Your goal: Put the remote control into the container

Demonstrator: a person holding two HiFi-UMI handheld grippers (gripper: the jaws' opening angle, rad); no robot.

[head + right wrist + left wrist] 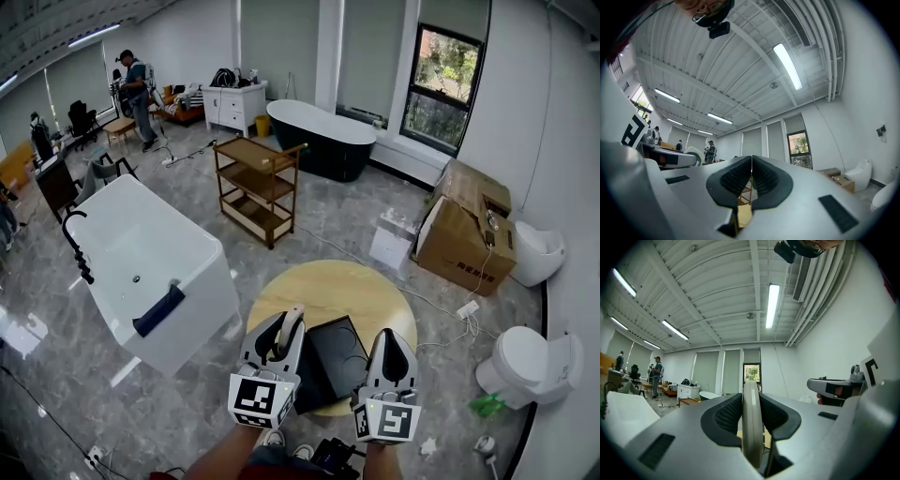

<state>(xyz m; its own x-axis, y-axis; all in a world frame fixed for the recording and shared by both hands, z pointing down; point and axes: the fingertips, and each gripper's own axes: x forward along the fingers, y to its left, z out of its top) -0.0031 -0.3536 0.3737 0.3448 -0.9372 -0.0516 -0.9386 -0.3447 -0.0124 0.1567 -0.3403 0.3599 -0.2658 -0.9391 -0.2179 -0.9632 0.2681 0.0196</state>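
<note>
Cream-coloured plastic forms the remote control (292,327), a slim, flat bar that is judged to be light, stiff and smooth-sided, and therefore liable to slide or pivot if clamped loosely. The left gripper (279,345) holds it: in the left gripper view the remote control (751,423) stands edge-on between the two ribbed pads, which press on its broad faces, with its far end projecting beyond the jaw tips. A grip across the broad faces near mid-length is the sound hold, since the narrow edges offer little surface. In the head view the remote control sits above the near edge of the round wooden table (330,284), just to the left of the black container (339,364), which lies flat on the table and appears empty. The right gripper (394,352) is beside the container's other side, its jaws closed on each other with nothing between them. Count: one remote control, one container, one table, two grippers. Further off stand two bathtubs, one white (150,253) and one dark (323,136), and one wooden trolley (255,187).
</note>
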